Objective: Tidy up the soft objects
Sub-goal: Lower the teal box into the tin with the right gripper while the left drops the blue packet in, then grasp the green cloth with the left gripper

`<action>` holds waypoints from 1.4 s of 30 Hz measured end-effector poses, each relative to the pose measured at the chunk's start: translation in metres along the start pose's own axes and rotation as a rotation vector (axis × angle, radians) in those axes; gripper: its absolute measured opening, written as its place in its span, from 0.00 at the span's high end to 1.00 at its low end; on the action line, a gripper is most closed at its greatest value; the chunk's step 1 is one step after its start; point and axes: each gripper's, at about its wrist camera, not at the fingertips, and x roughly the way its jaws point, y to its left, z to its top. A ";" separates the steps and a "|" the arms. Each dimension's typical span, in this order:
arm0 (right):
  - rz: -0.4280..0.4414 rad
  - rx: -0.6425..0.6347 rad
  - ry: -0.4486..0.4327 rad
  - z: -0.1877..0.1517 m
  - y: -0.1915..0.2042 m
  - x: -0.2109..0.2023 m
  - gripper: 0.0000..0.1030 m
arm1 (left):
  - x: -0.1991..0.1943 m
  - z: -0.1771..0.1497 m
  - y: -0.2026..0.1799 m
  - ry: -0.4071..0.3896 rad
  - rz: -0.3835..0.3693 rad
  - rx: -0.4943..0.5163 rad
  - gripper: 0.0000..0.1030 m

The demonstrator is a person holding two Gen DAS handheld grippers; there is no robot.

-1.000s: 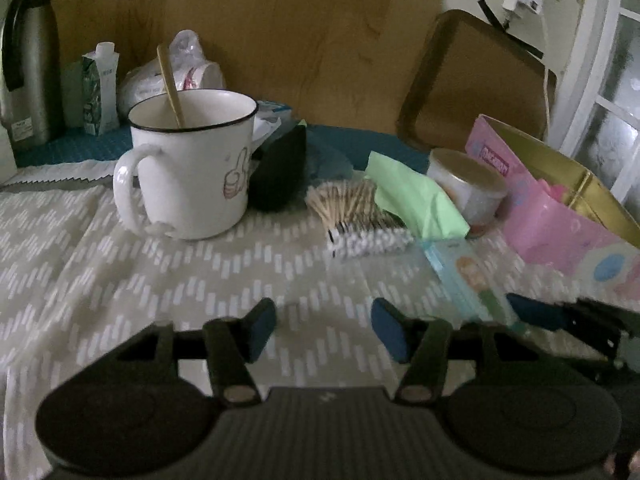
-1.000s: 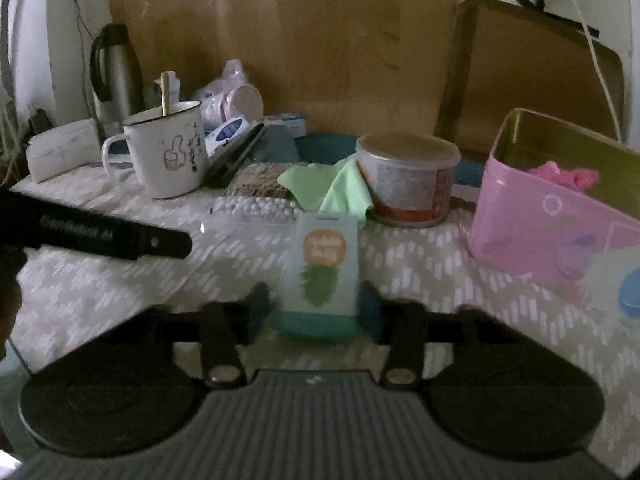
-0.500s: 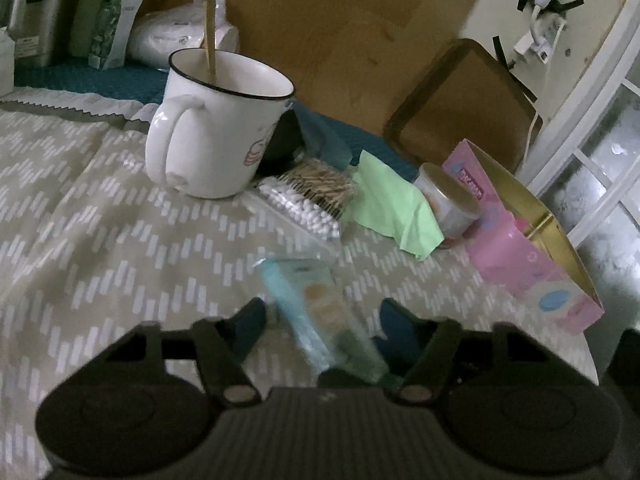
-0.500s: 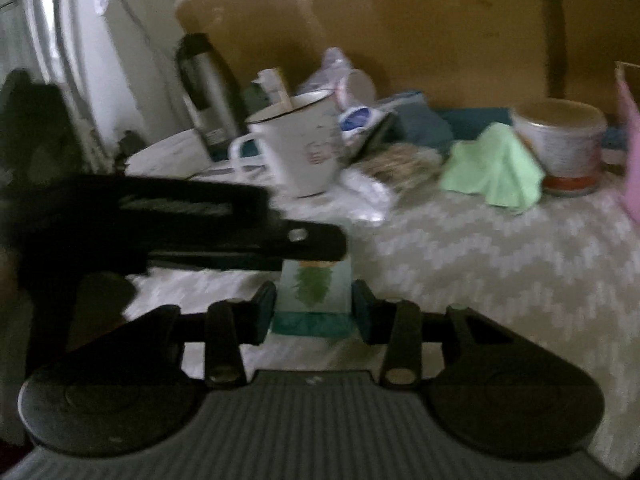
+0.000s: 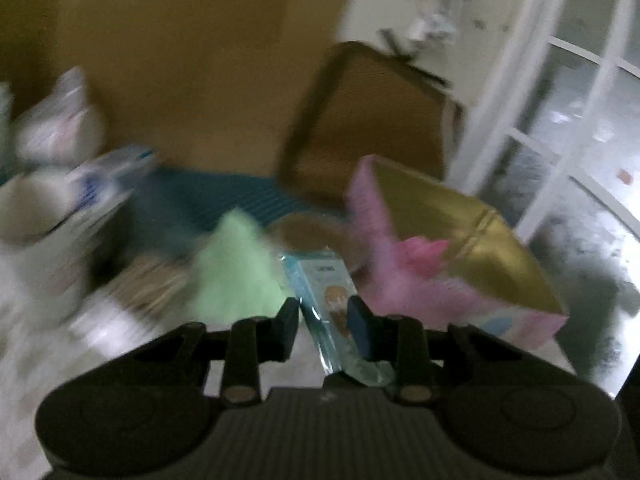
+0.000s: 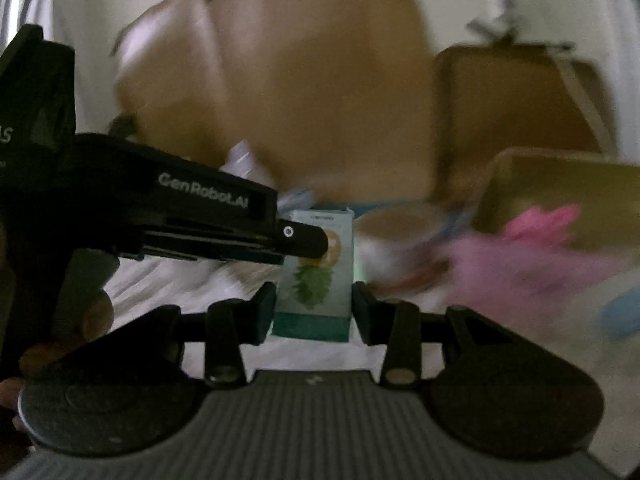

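Both grippers, left gripper (image 5: 323, 322) just closing, right gripper (image 6: 314, 312), clamp tissue pack (image 6: 316, 280)

Surface: a table under a pale patterned cloth (image 5: 256, 364), much blurred in both views.
Far strip: a teal mat (image 5: 224, 192) lay along the back edge.
Left side: a white mug (image 5: 36, 220) stood there, smeared by blur.
Middle: a green cloth (image 5: 232, 272) lay crumpled beside a round lidded tub (image 6: 400, 228).
Right side: a pink box (image 5: 440, 292) with a gold lining stood open near the table's edge.
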 end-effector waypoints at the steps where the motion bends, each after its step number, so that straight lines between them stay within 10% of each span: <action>1: -0.022 0.005 -0.017 0.005 -0.011 -0.003 0.57 | 0.006 0.008 -0.013 -0.004 -0.016 0.021 0.74; 12: -0.286 0.039 -0.075 0.020 -0.136 -0.021 0.57 | 0.113 0.052 -0.159 0.035 -0.167 0.204 0.76; 20: -0.532 -0.012 -0.081 0.010 -0.174 -0.005 0.56 | 0.164 0.038 -0.203 0.080 -0.126 0.271 0.77; 29: -0.334 0.018 -0.204 0.008 -0.109 -0.035 0.61 | 0.083 0.021 -0.136 -0.026 -0.058 0.263 0.76; 34: -0.029 0.026 0.008 -0.003 -0.049 0.009 0.62 | 0.033 -0.005 -0.046 -0.027 0.102 0.175 0.76; 42: -0.011 0.067 0.209 -0.008 -0.006 0.105 0.66 | -0.010 -0.032 0.060 0.007 0.239 -0.024 0.76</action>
